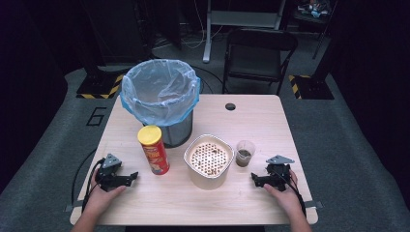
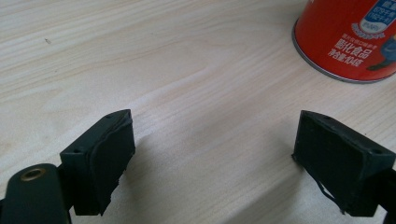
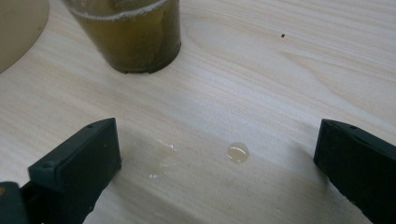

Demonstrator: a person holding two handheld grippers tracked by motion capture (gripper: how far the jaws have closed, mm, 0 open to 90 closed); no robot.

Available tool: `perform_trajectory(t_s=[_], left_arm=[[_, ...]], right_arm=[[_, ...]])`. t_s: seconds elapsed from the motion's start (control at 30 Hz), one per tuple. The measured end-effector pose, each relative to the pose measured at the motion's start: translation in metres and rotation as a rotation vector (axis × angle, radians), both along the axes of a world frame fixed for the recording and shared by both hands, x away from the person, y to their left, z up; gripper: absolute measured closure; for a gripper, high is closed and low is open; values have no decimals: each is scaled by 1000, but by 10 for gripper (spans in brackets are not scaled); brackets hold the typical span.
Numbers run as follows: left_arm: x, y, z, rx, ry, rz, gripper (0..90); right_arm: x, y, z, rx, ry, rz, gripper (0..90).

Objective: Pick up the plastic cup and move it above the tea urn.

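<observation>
On the light wooden table (image 1: 251, 121) stand four things in a loose cluster near the middle. Toward the far left sits a metal bin (image 1: 162, 101) lined with a pale blue plastic bag (image 1: 145, 104) whose edge folds over the rim. Just in front of the bin stands an upright red chip can (image 1: 153, 150) with a yellow lid. To the right of the can is a cream-coloured bowl (image 1: 208, 162) with a perforated insert inside and brownish bits on it. Just beside the bowl, on its right, stands a small clear plastic cup (image 1: 244, 153) holding some brown liquid.

The left gripper (image 1: 126, 179) rests on the table at the near left, held by the person's left hand (image 1: 99, 193), with its tip pointing toward the chip can. From the left gripper view its jaws stand wide apart with only bare wood between them, and the base of the can (image 2: 348, 39) shows ahead to the right.

The right gripper (image 1: 257, 180) rests at the near right in the right hand (image 1: 285, 193), pointing toward the bowl. From the right gripper view its jaws are also spread wide and hold nothing. Between them on the wood lie a small drop of liquid (image 3: 237, 152) and a faint wet smear (image 3: 161, 161). The cup (image 3: 133, 35) stands ahead, apart from the jaws.
</observation>
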State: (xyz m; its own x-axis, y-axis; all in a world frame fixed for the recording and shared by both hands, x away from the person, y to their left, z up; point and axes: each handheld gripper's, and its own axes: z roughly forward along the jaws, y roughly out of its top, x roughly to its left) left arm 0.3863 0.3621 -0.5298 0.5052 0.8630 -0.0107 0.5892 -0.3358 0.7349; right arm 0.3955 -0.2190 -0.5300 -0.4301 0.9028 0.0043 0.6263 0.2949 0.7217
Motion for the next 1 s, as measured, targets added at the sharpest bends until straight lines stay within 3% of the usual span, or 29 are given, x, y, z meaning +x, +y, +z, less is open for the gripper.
perform_trajectory(t_s=[0.23,0.83,0.93,1.0], left_arm=[[0,0,0,2,-3,0,122],[-1,-1,0,-4,2,10,122],[-1,-1,0,-5,2,11,122],[-1,-1,0,-5,2,11,122]], right_arm=[[-1,-1,0,-6,4,21,0],[-4,0,1,2,6,-1,20],[-6,0,1,5,-13,-6,84],[-8,0,3,7,-24,-4,188]])
